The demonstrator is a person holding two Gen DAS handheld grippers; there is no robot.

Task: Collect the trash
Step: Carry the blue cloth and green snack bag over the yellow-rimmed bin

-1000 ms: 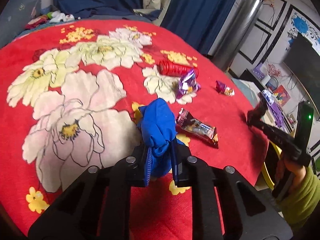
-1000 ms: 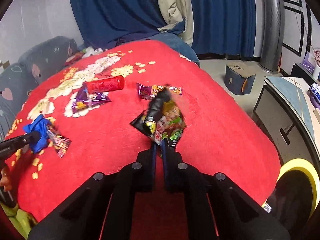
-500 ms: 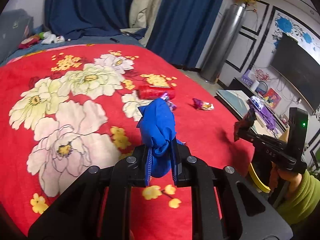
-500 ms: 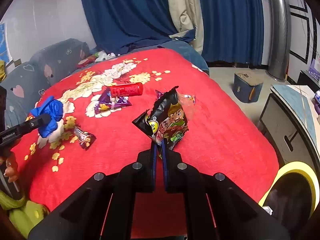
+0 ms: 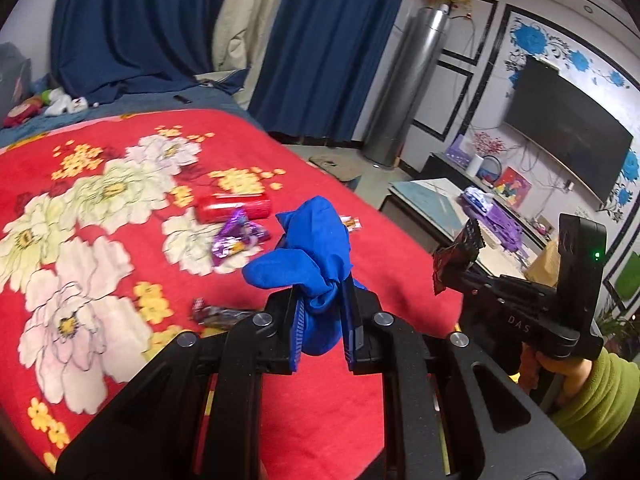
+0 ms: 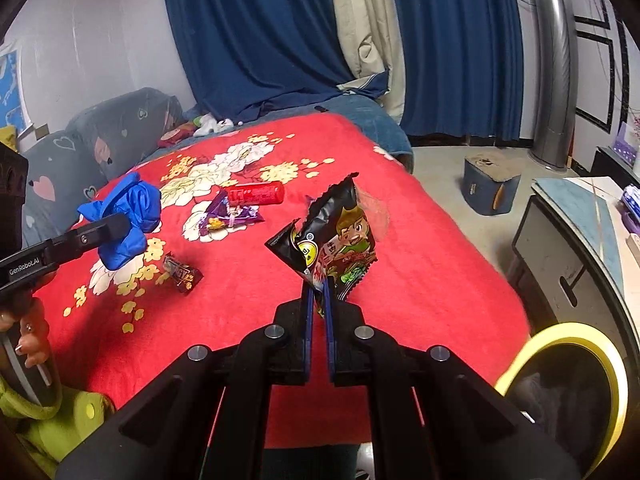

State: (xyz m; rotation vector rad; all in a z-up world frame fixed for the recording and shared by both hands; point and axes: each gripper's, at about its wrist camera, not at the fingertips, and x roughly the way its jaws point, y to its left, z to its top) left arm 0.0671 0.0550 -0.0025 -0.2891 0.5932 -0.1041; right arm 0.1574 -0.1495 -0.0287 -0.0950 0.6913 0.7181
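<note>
My left gripper (image 5: 321, 302) is shut on a crumpled blue glove (image 5: 316, 240), held above the red floral blanket (image 5: 100, 280). My right gripper (image 6: 318, 290) is shut on the lower corner of a black snack bag (image 6: 336, 236), lifted clear of the blanket. Each wrist view shows the other hand: the right gripper (image 5: 454, 270) with the bag at the right, the left gripper (image 6: 118, 224) with the glove (image 6: 132, 208) at the left. On the blanket lie a red tube (image 6: 256, 194), a purple wrapper (image 6: 228, 218) and a dark wrapper (image 6: 182, 274).
A yellow-rimmed bin (image 6: 568, 329) stands off the blanket's right edge, close to my right gripper. Behind it is a low table (image 6: 580, 232), and a blue box (image 6: 488, 192) sits on the floor. A grey sofa (image 6: 120, 128) runs along the left. Another small wrapper (image 5: 352, 222) peeks from behind the glove.
Both grippers have risen with their loads. The left one has swung right, bringing the room's right side into its view. The snack bag now hangs higher over the blanket.
</note>
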